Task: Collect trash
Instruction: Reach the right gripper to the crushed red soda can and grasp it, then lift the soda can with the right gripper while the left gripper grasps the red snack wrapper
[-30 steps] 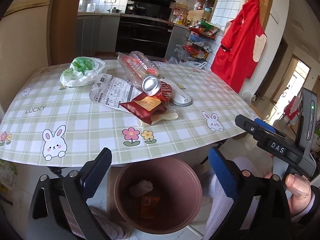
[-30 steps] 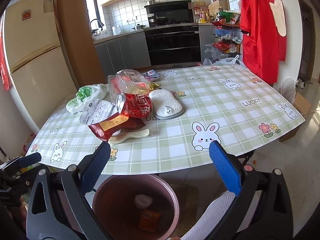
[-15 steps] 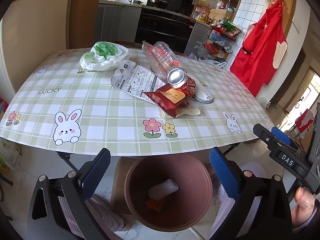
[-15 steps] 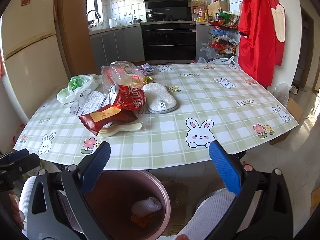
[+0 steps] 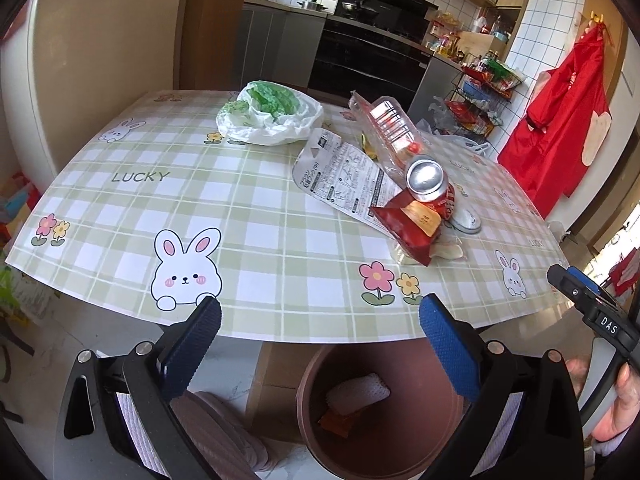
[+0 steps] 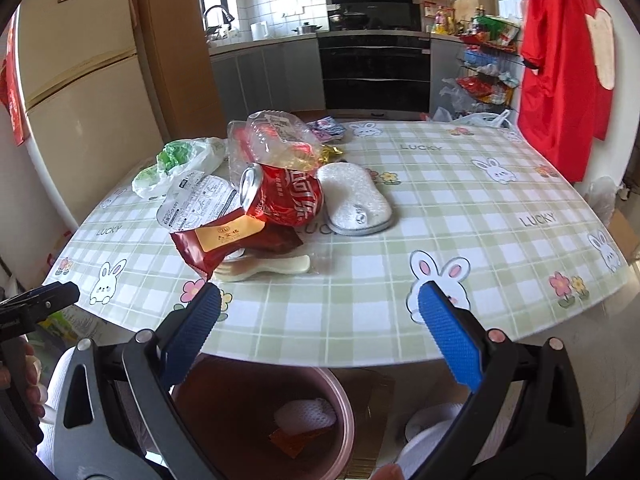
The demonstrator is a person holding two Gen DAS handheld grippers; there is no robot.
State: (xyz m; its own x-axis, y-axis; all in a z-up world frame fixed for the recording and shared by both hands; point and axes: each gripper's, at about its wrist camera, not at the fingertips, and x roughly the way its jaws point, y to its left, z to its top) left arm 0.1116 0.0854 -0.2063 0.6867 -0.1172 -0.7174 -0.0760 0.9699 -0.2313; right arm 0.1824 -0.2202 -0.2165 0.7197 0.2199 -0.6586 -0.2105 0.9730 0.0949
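Left claw (image 5: 318,322): spread wide, empty, hovering over the near edge of the surface.
Right claw (image 6: 320,314): spread wide, empty, likewise at the near edge.
Bin (image 5: 400,456): brown, on the floor below the near edge; holds a white pad and an orange scrap.
Surface (image 6: 460,184): checked cloth, trash heaped left of centre.
Nearest trash: pale spoon (image 6: 276,268) under the dark red wrapper (image 6: 228,240); judged best taken first, pinching the wrapper's raised edge.
Behind: red can (image 6: 286,198) on its side, liable to roll; grip across the body.
Beside it: white sponge (image 6: 356,200), printed sheet (image 6: 200,200).
Far: clear crumpled packet (image 6: 276,140), white bag with greens (image 6: 176,164).
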